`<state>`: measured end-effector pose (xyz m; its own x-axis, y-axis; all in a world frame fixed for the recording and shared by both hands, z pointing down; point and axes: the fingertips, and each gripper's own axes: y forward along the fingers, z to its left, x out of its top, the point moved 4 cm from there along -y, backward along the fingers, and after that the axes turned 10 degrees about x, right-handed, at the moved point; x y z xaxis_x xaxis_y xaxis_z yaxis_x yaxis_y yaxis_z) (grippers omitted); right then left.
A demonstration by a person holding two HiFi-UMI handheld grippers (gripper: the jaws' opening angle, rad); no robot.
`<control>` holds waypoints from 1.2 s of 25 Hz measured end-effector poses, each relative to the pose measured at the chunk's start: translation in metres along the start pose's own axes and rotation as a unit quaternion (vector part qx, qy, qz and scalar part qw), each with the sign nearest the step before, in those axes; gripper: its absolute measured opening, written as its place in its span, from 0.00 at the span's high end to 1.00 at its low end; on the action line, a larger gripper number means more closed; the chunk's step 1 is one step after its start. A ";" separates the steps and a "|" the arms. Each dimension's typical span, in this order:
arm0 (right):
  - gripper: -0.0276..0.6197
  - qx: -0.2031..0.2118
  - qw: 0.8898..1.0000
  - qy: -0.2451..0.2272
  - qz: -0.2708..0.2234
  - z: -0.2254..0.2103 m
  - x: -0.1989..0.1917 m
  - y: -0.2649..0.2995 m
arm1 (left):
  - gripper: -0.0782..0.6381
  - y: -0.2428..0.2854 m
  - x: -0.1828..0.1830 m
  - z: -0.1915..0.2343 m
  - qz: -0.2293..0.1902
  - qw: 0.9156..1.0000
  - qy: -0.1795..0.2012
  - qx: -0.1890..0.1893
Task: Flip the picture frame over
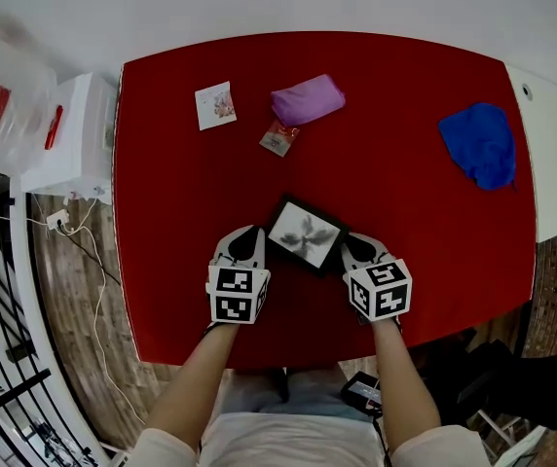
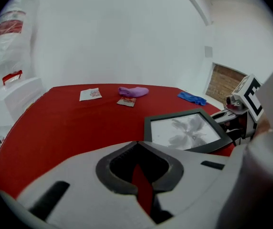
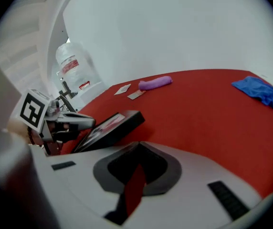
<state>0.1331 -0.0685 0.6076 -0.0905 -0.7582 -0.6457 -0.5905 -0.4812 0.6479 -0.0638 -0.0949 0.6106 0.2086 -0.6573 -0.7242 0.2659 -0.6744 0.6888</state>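
Flanking the picture frame (image 1: 305, 233), glass-up on the table (image 1: 181, 163): left gripper (image 1: 253, 239) and right gripper (image 1: 353, 247), both clenched empty, equally near either end of its long axis

I can read no words or numbers anywhere. The cubes on the left claw (image 1: 251, 233) and the right claw (image 1: 354, 244) carry only black-and-white square patterns. The red label on the bottle (image 3: 71, 67) and the print on the card (image 1: 215, 104) are too blurred.
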 end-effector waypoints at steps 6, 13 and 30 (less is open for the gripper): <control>0.95 -0.097 0.995 -0.012 0.019 -0.006 -0.009 -0.009 | 0.88 -0.002 -0.001 -0.008 0.000 1.000 0.003 -0.005; 0.95 -0.084 0.996 -0.016 0.007 -0.019 0.006 0.003 | 0.88 -0.005 -0.004 -0.010 0.003 1.000 -0.002 -0.007; 0.95 -0.106 0.989 -0.097 -0.036 0.014 0.032 -0.029 | 0.88 -0.065 0.001 0.002 -0.030 0.999 -0.002 0.022</control>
<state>0.1364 -0.0724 0.5624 -0.2183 -0.6309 -0.7445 -0.4209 -0.6275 0.6551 -0.0825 -0.0522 0.5648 0.1894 -0.6174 -0.7635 0.2355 -0.7263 0.6457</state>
